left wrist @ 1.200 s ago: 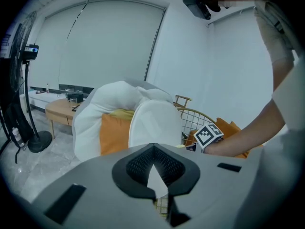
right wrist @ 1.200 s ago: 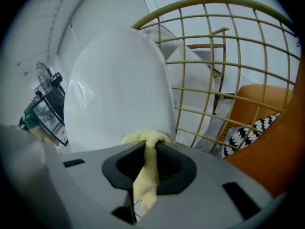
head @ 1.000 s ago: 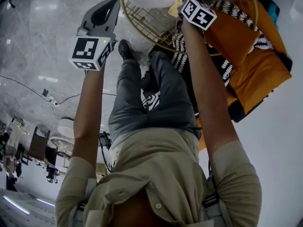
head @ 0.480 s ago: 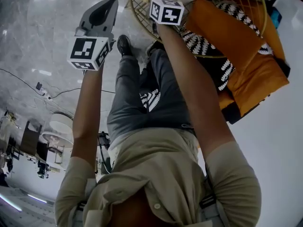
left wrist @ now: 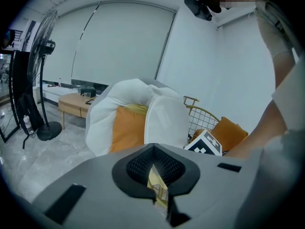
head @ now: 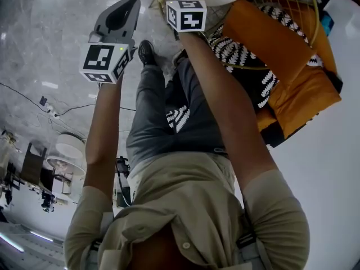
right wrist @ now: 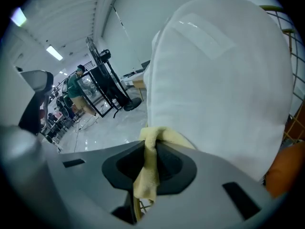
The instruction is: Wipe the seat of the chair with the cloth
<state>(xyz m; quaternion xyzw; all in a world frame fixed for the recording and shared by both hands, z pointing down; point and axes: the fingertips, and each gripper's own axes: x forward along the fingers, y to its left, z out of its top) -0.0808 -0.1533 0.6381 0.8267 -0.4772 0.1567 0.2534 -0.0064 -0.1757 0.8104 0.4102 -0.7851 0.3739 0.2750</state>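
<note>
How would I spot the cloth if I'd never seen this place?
Find the gold wire chair with a big white cushion on it. Close to that cushion, the right tongs pinch a small cloth. Unlike the plump white and orange cushions, it is thin, pale yellow and hangs limp.

Floor [head: 39, 44]: glossy grey marble that mirrors pale patches of light.
Walls [left wrist: 224, 85]: plain white, bare.
Window: wide, fully covered by pale roller blinds [left wrist: 119, 46].
Furniture: a black pedestal fan [left wrist: 47, 46] stands on the floor; a low wooden table [left wrist: 76, 105] sits below the blinds.
Light: lit ceiling strip lamps [right wrist: 55, 53] in the far part of the room.
</note>
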